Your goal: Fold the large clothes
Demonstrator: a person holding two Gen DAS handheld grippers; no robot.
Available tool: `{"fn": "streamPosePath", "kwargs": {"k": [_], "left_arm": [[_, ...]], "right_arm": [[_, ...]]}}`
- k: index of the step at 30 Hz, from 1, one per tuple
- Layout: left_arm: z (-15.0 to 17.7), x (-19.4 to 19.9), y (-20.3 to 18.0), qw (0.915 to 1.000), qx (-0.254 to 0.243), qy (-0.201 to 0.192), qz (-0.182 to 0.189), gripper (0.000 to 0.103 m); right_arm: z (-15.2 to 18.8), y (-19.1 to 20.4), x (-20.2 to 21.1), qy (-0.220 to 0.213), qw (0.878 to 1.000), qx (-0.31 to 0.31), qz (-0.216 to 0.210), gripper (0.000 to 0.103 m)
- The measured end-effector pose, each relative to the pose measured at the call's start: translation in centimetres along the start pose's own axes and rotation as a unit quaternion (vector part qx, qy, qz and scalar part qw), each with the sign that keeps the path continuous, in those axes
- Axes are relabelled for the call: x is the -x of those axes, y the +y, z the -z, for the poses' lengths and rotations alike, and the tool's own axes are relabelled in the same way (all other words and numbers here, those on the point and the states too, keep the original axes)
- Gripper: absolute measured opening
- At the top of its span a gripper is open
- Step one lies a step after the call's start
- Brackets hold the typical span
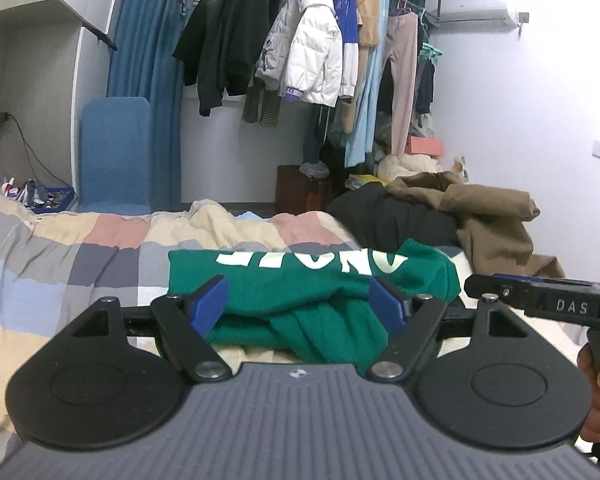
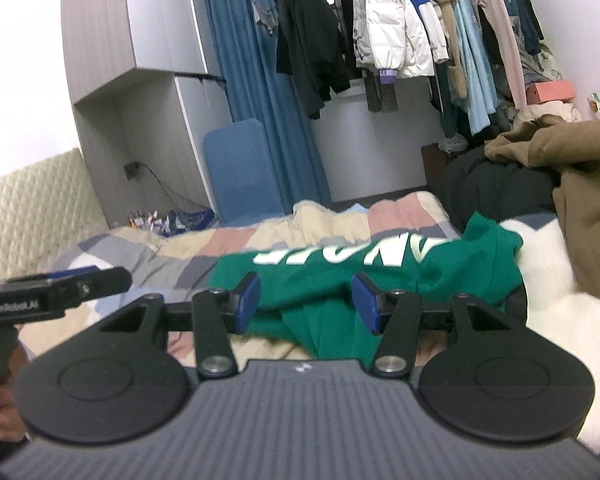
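- The green sweatshirt (image 1: 312,280) lies on the bed, folded into a rough thick bundle, with big white letters on its top face that read upside down from the cameras.
- Its near edge is not tidy: some folds of green cloth hang forward and down toward the cameras, and the right end bulges more than the left.
- The sweatshirt rests on a checked blanket (image 1: 60,256) with grey, pink, cream and pale blue squares.
- Left gripper (image 1: 302,306): its two blue pads stand wide apart, one at each side of the green bundle as the left camera sees it. The pads press on nothing, and I cannot tell if they touch the cloth.
- Right gripper (image 2: 307,302): its pads are also apart, but less wide, again with the green cloth showing between them and nothing clamped.
- A hand (image 1: 598,400) holds the right gripper's handle at the right edge of the left view.
- Far left beside the bed, a dark blue crate (image 1: 54,200) holds small mixed things, too small to name.
- To the right of the sweatshirt lies a pile with a black garment (image 1: 400,212) and a brown coat (image 1: 488,216) on it.
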State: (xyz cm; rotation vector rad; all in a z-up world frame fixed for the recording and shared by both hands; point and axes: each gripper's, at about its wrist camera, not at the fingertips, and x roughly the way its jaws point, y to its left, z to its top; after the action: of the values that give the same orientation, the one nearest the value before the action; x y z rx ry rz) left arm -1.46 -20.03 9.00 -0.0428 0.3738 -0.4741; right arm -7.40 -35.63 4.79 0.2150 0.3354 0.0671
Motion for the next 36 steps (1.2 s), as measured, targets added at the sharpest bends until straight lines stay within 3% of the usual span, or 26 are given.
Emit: {"fn": "streamPosePath", "kwargs": {"k": [11, 22, 26, 33, 36], "left_arm": [[2.1, 0.6, 0.5, 0.9999, -0.001, 0.005, -0.010, 0.081], [2.7, 0.7, 0.2, 0.9996, -0.012, 0.005, -0.024, 0.081], [2.8, 0.8, 0.2, 0.9997, -0.003, 0.010, -0.021, 0.091], [2.7, 1.1, 0.1, 0.9996, 0.000, 0.010, -0.026, 0.101], [2.7, 1.1, 0.1, 0.9994, -0.002, 0.010, -0.032, 0.102]], "right_arm": [[2.7, 0.6, 0.4, 0.017, 0.999, -0.011, 0.028, 0.054], [2.9, 0.9, 0.4, 0.021, 0.999, -0.002, 0.042, 0.054], [2.7, 1.1, 0.7, 0.018, 0.999, 0.004, 0.048, 0.054], [2.4, 1.1, 1.1, 0.013, 0.998, 0.014, 0.062, 0.069], [2.2, 1.1, 1.3, 0.008, 0.998, 0.016, 0.064, 0.090]]}}
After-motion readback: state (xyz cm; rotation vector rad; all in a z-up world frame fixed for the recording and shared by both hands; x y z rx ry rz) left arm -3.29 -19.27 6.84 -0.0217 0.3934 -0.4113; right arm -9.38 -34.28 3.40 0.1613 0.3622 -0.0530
